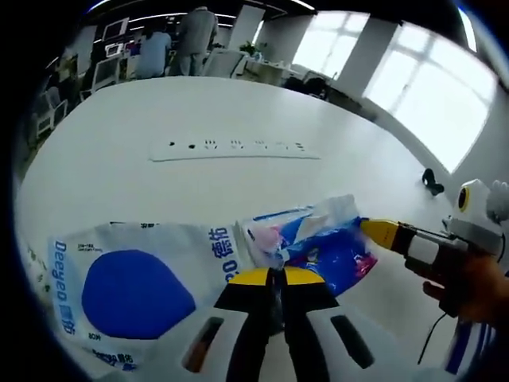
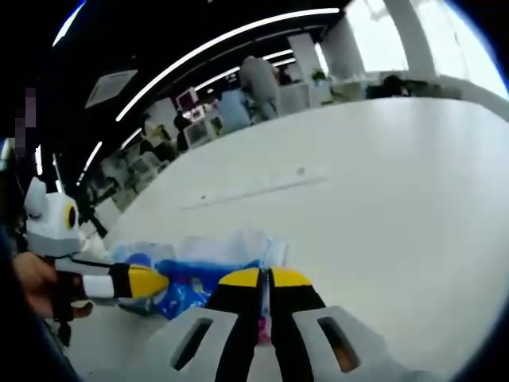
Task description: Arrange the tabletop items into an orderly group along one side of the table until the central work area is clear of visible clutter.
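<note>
My left tongs (image 1: 276, 280) are closed, the yellow-tipped jaws pressed together on the edge of a crinkled blue, pink and clear plastic packet (image 1: 322, 243) lying on the white counter (image 1: 238, 191). My right tongs (image 2: 265, 280) are closed as well, jaws meeting on the near edge of the same blue packet (image 2: 203, 274).

In the left gripper view, the right tongs (image 1: 374, 231) enter from the right side, their yellow tip touching the far-right end of the packet; a hand (image 1: 473, 286) grips their handle. Immediately left of my left tongs, a flat white plastic bag with a large blue oval and blue lettering (image 1: 135, 290) lies on the counter, its right edge touching the packet. Well beyond the tongs, a long white power strip (image 1: 235, 149) lies across the counter. A small dark object (image 1: 432, 181) sits far to the right; I cannot identify it.

In the right gripper view, the left tongs (image 2: 147, 280) enter from the left, tip at the packet. The power strip (image 2: 254, 189) lies well ahead.
</note>
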`<state>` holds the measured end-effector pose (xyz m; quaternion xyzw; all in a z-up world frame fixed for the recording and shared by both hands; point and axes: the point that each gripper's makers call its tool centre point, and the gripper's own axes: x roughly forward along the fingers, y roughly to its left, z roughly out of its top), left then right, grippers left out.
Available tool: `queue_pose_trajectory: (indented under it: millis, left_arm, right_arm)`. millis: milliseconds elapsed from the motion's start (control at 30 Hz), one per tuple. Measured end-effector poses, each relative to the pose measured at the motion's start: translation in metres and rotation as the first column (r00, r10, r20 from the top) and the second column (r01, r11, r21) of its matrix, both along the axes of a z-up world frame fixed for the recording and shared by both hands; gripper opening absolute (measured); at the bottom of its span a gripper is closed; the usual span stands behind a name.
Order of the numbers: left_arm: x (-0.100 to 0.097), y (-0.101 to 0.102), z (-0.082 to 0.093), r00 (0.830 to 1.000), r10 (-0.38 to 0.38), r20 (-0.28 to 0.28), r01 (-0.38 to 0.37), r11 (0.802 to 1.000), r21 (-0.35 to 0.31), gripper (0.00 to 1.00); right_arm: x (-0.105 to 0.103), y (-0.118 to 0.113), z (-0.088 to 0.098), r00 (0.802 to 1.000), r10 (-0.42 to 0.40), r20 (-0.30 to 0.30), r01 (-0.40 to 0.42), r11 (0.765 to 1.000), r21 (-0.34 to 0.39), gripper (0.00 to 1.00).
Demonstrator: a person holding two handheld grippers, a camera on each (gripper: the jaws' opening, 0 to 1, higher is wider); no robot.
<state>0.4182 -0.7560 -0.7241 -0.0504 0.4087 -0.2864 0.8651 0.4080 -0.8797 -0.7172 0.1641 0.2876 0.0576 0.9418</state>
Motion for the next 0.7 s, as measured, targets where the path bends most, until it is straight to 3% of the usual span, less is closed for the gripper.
queue_pose_trajectory:
  millis: [467, 700]
  left_arm:
    - [-0.0036, -0.0017, 0.0007, 1.000, 0.001, -0.002, -0.001, 1.000, 0.000, 0.04]
    - [-0.0043, -0.0015, 0.0020, 1.000, -0.005, -0.008, 0.005, 1.000, 0.005, 0.06]
  right_arm:
    - [-0.0063, -0.0020, 0.0001, 1.000, -0.008, -0.003, 0.008, 1.000, -0.005, 0.01]
    - [-0.0074, -0.0015, 0.0007, 1.000, 0.013, 0.002, -0.013, 0.999, -0.045, 0.08]
